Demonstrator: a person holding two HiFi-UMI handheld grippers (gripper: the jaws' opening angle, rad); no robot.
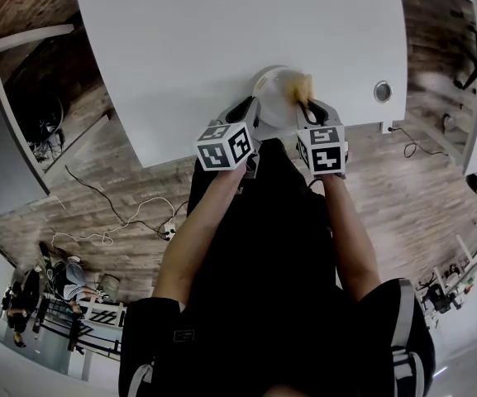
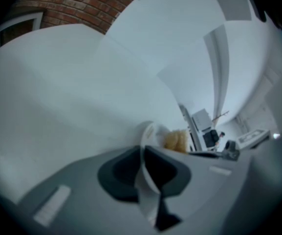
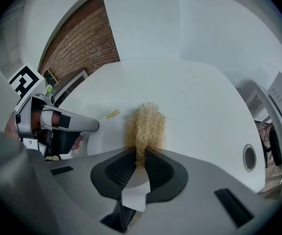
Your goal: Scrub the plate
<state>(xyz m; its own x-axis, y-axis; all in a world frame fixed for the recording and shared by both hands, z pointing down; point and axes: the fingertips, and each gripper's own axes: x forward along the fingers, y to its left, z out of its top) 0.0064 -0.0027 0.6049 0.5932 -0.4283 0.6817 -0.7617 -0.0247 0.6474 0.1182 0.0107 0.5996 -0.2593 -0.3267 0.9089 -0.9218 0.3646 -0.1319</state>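
Note:
A white plate (image 1: pixel 275 104) sits near the front edge of the white table (image 1: pixel 221 31). My left gripper (image 1: pixel 252 107) is shut on the plate's left rim; in the left gripper view the rim (image 2: pixel 147 133) runs edge-on between the jaws. My right gripper (image 1: pixel 308 106) is shut on a tan fibrous scrubber (image 1: pixel 302 86), which rests over the plate's right side. In the right gripper view the scrubber (image 3: pixel 144 126) sticks out of the jaws above the plate (image 3: pixel 106 131), with the left gripper (image 3: pixel 57 124) at the left. The scrubber (image 2: pixel 176 140) also shows behind the rim.
A round grommet hole (image 1: pixel 383 91) is set in the table to the right of the plate. The table's front edge lies just under the grippers, with wood floor and cables (image 1: pixel 131 213) below it. A brick wall (image 3: pixel 82 38) stands beyond the table.

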